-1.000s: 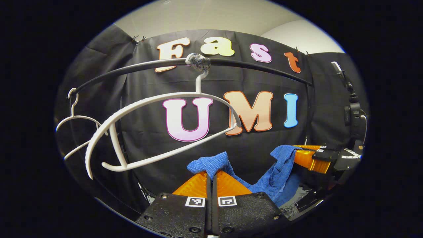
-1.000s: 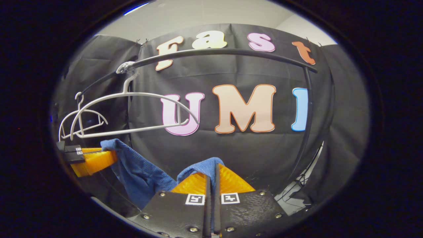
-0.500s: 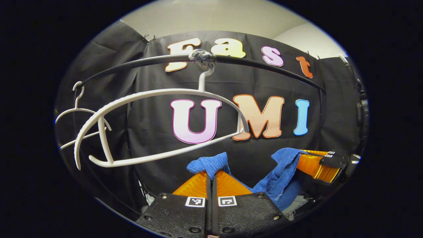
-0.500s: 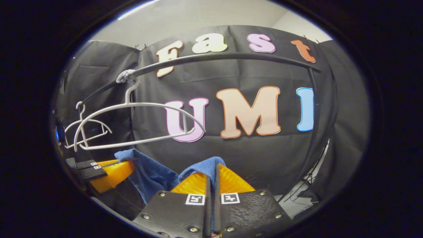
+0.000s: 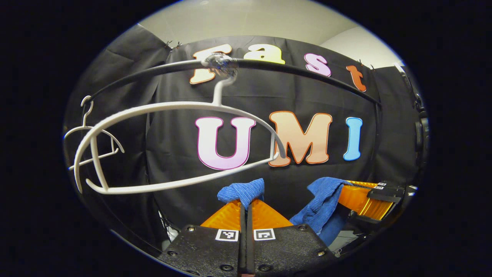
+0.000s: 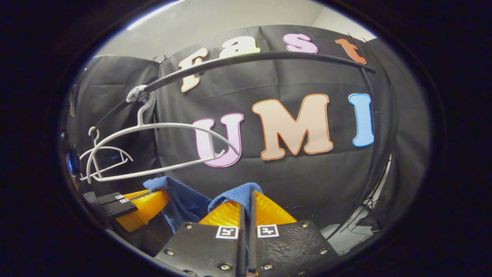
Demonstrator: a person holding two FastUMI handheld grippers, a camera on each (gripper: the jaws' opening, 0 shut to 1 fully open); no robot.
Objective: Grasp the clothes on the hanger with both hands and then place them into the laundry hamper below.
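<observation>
The blue cloth [image 5: 321,206] is off the hanger and hangs in the air between the two grippers, below the rail and in front of the black wall cloth. One bunched end sticks up from the tips of the left gripper [image 5: 246,203], whose orange fingers are pressed tight together on it. From there the fabric sags down and climbs to the right gripper [image 5: 359,198], seen farther off at the right of the left gripper view, with the cloth draped over its orange fingers.

In the right gripper view the right gripper [image 6: 246,203] is likewise pinched closed on a fold of the blue cloth [image 6: 184,202], and the left gripper [image 6: 144,204] sits low at the left, gripping the other end.

Above them the big white hanger [image 5: 173,146] hangs bare from the black rail [image 5: 307,75], tilted, its hook wrapped at the rail. A smaller white hanger [image 5: 94,140] hangs further along the rail. A pale ceiling [image 5: 250,19] shows above the wall cloth. No hamper can be made out.
</observation>
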